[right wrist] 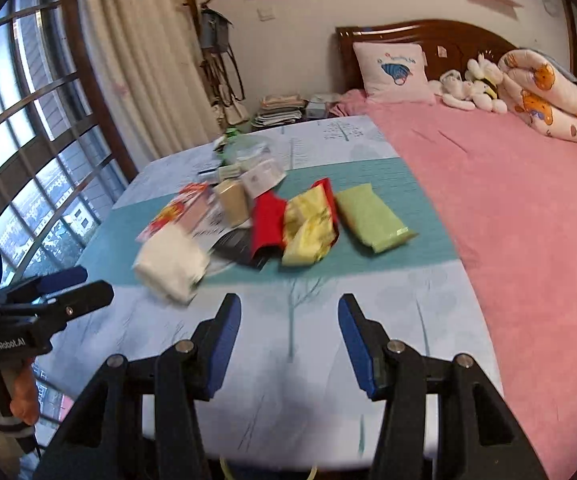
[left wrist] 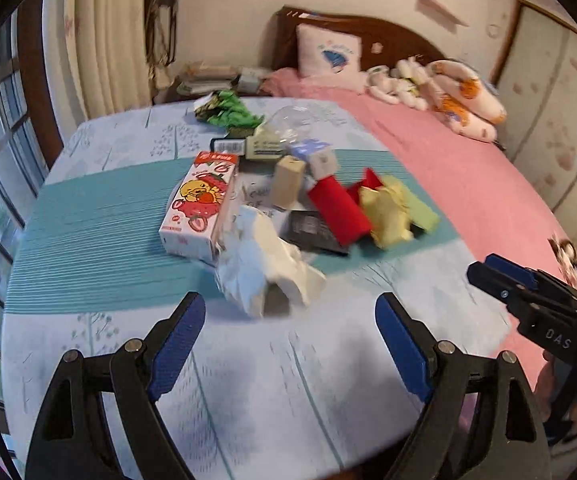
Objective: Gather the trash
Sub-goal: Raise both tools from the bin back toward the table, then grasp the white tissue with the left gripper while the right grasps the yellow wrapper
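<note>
A heap of trash lies on the blue-and-teal bedsheet (left wrist: 100,220): a strawberry milk carton (left wrist: 198,206), crumpled white paper (left wrist: 264,260), a red packet (left wrist: 338,212), a yellow wrapper (left wrist: 386,212), a pale green pouch (right wrist: 372,216), a beige box (left wrist: 286,180), a green wrapper (left wrist: 232,112) and a clear plastic piece (left wrist: 296,124). My left gripper (left wrist: 290,316) hovers open just short of the white paper (right wrist: 172,264), nothing between its fingers. My right gripper (right wrist: 288,316) also stands open and empty, above the sheet's near part, and shows at the right edge (left wrist: 488,268) of the left wrist view.
The bed's right half is covered by a pink blanket (right wrist: 508,220). A white pillow (right wrist: 392,72), soft toys (right wrist: 472,84) and a rolled quilt (right wrist: 544,92) lie by the wooden headboard. A window (right wrist: 20,140), curtain and a nightstand with stacked papers (right wrist: 280,110) stand at the left.
</note>
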Available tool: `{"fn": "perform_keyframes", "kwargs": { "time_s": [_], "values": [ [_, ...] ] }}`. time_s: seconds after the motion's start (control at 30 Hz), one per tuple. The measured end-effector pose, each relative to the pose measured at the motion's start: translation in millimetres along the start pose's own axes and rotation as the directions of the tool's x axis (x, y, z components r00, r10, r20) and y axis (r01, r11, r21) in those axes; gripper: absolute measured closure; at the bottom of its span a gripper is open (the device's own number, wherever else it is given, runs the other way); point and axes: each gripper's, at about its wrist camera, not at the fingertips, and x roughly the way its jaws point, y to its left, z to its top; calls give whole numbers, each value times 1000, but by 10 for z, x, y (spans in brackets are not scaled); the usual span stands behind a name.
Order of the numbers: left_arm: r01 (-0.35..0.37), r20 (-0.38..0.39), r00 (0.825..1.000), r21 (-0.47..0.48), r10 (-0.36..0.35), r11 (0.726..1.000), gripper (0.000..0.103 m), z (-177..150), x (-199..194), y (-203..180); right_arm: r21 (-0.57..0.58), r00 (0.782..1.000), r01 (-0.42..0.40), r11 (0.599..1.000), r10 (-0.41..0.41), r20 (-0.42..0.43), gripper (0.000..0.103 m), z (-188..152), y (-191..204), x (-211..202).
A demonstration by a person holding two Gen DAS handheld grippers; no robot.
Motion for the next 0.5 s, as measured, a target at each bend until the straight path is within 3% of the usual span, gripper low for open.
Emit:
{"fn": "perform_keyframes", "kwargs": {
  "time_s": [0.23, 0.37, 0.43, 0.47, 0.5],
  "values": [
    [-23, -81, 997, -105, 15, 994, 21, 181, 659, 149, 57, 997, -3, 998, 8, -82, 52, 388, -179, 804],
    [-51, -127, 991, -138, 34, 989, 39, 224, 897, 215, 77, 994, 12, 997, -4, -112, 53, 429, -233, 1131],
    [-66, -130, 990, -145, 47, 987, 45, 239, 967, 248, 81, 992, 3, 997, 7, -127, 65, 405, -228, 1211],
    [-75, -131, 990, -139, 57, 987, 56, 249, 987, 249, 74, 992, 11, 997, -2, -127, 65, 385, -212, 1223],
    [-82, -134, 989, -130, 64, 988, 58, 259, 1013, 248, 62, 994, 17, 998, -10, -113, 66, 374, -192, 1205]
  ]
}}
